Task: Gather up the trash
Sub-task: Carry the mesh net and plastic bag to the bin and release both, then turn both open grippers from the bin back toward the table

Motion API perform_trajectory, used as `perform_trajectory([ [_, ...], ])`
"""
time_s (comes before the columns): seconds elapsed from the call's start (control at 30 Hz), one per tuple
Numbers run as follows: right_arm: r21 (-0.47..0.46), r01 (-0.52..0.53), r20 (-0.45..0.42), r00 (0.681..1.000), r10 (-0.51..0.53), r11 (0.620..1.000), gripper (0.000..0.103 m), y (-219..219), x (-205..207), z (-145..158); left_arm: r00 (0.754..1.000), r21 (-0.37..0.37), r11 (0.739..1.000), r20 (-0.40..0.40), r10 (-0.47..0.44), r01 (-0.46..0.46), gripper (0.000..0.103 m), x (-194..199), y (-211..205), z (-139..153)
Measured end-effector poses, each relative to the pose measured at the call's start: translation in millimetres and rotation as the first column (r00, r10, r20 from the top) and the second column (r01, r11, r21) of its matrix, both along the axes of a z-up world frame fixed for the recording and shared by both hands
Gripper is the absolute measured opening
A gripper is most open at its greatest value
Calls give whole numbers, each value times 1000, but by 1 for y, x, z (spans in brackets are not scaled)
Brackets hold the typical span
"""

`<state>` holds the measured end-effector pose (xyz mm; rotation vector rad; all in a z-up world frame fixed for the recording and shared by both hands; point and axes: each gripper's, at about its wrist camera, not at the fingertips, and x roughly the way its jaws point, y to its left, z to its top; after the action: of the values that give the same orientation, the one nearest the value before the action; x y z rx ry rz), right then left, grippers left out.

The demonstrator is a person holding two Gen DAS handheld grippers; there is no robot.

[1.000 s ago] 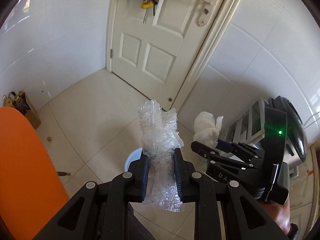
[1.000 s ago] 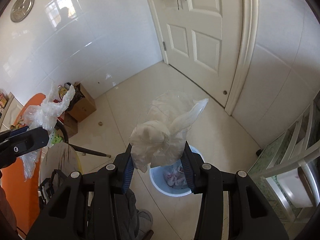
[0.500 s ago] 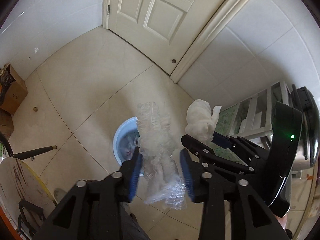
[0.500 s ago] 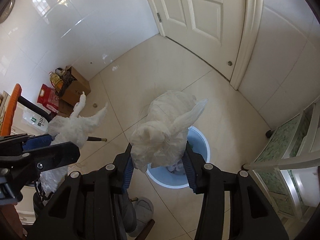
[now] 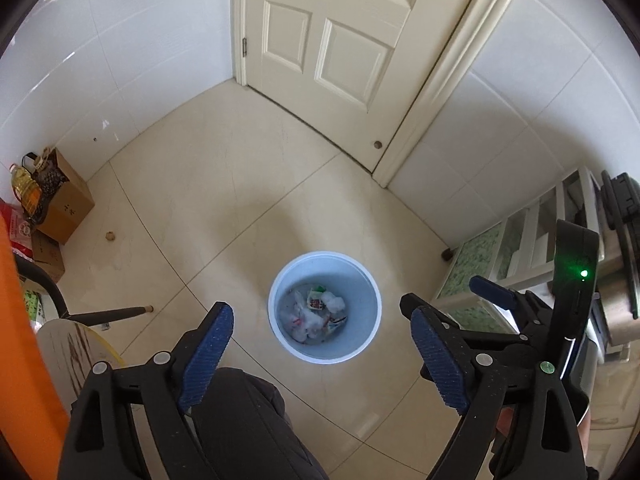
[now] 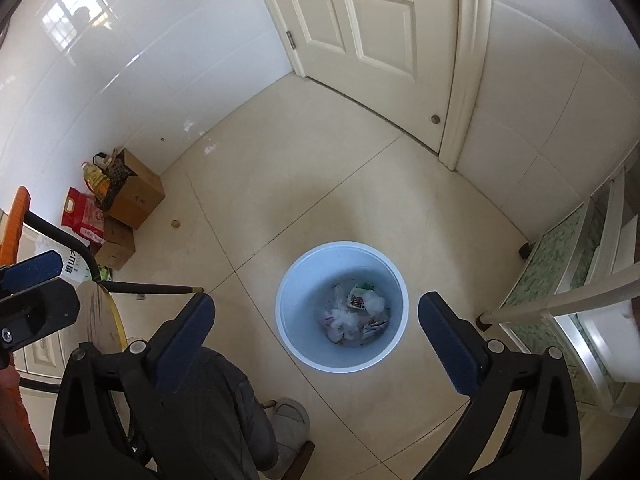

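A pale blue waste bin (image 5: 362, 284) (image 6: 296, 288) stands on the tiled floor right below both grippers. Crumpled plastic and wrappers (image 5: 316, 314) (image 6: 354, 314) lie at its bottom. My left gripper (image 5: 320, 312) hangs over the bin with its jaws opening wide and nothing between them. My right gripper (image 6: 316, 300) points down at the same bin, jaws also opening, and it too holds nothing. One blue pad of the left gripper (image 6: 34, 268) shows at the left edge of the right wrist view.
A cardboard box (image 5: 68, 208) (image 6: 138, 196) with bottles and bags stands by the left wall. A white door (image 5: 332, 40) closes the far side. A green-fronted shelf rack (image 5: 500, 264) (image 6: 560, 256) is on the right. The person's dark trouser leg (image 5: 240, 420) and shoe (image 6: 288, 420) are near the bin.
Both wads of crumpled plastic have left the jaws and are gone from between them. Both grippers spread wide and sank, tilting down toward the bin.
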<state>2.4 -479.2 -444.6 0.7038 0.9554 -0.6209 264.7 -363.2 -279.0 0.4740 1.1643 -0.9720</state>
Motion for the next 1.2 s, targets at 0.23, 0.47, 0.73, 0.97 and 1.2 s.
perform_trajectory([
  [0.23,-27,15,40,999,-14,1000,103,21,-4,37,998,-88,996,54,32,-27,90,-17,44,30],
  [0.47,-86,-7,93,996,15,996,103,53,6,88,989,-214,973,103,107,-83,91,-24,122,82],
  [0.73,-200,-99,175,975,135,975,103,106,39,161,952,-355,921,192,239,-160,96,-46,223,133],
  [0.97,-294,-201,229,934,273,934,103,166,74,217,885,-441,867,275,376,-231,97,-78,314,167],
  [1.2,-343,-321,276,864,421,883,103,229,114,252,796,-511,796,309,521,-323,102,-116,410,183],
])
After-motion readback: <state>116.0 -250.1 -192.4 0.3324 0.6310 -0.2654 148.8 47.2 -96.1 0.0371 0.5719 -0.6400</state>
